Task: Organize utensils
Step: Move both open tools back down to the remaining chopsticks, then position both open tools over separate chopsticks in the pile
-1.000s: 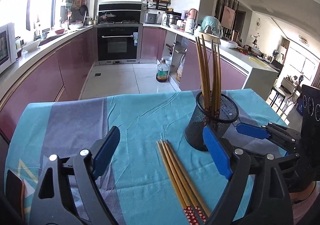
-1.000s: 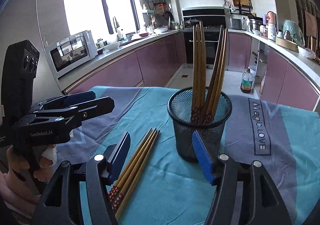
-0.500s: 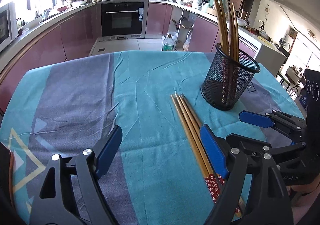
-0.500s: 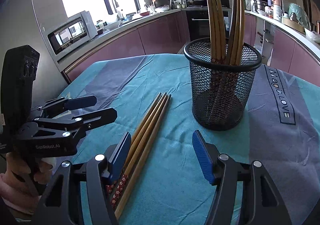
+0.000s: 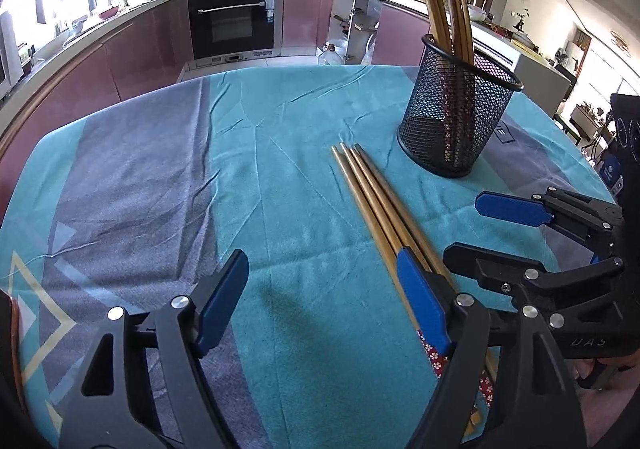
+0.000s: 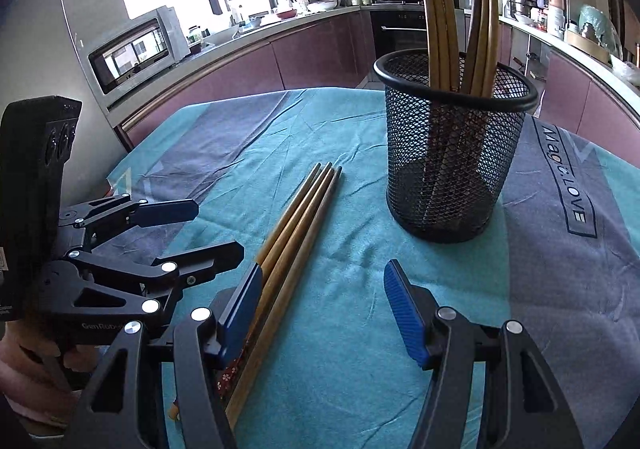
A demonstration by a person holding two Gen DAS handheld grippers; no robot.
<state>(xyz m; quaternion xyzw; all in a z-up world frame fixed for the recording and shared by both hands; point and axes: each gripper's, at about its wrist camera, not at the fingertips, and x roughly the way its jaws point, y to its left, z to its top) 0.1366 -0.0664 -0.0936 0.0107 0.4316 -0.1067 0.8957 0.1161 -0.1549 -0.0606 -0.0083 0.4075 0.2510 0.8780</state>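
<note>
Four loose chopsticks (image 5: 376, 201) lie side by side on the teal and grey tablecloth (image 5: 248, 185), tips pointing toward the black mesh holder (image 5: 456, 117), patterned red ends toward the grippers. Holder stands upright just beyond the tips, not touching them, with six or so chopsticks (image 6: 456, 17) standing in it, leaning against the rim.

Left gripper (image 5: 320, 309): jaws apart and closing, low over the cloth. Its right blue pad overlaps the bundle's near end in its own view; only bare cloth between the pads, nothing gripped.

Right gripper (image 6: 320, 309): jaws apart, nothing between them but cloth. Its left pad sits over the edge of the bundle in its own view; contact cannot be told.

Both grippers are near each other at the bundle's patterned end, one on each side. A hand (image 6: 24, 365) shows on the left gripper's handle.

Kitchen behind: purple cabinets (image 5: 132, 57), built-in oven (image 5: 232, 21), microwave (image 6: 136, 49) on the counter.
</note>
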